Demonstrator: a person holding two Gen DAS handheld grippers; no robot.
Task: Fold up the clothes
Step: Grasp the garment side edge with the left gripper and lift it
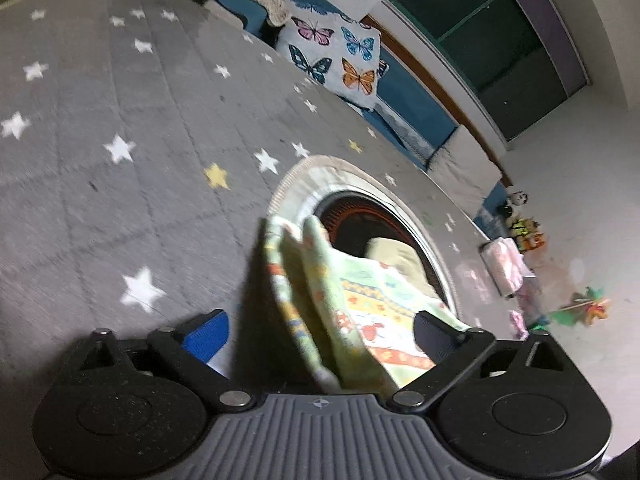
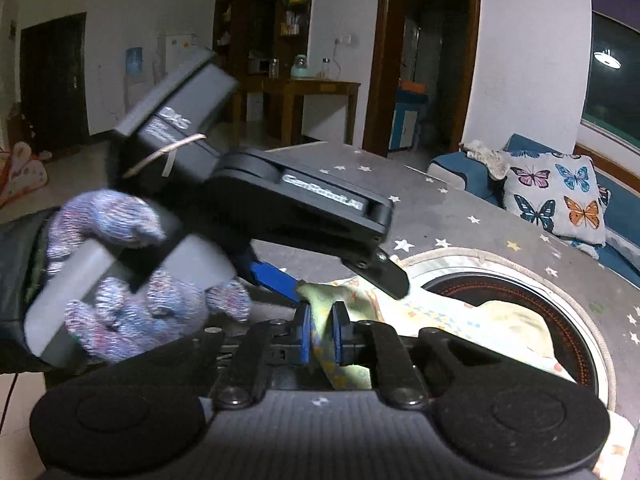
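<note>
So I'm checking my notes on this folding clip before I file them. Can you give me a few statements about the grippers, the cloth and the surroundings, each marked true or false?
1. The right gripper is shut on the patterned cloth. True.
2. The left gripper pinches the cloth tightly between its fingers. False: its jaws stand wide apart and the cloth only hangs between them.
3. The table cover is grey with stars. True.
4. The butterfly pillow lies on the star-printed table. False: it sits on the blue sofa beyond it.
5. The gloved hand holds the left gripper. True.
</note>
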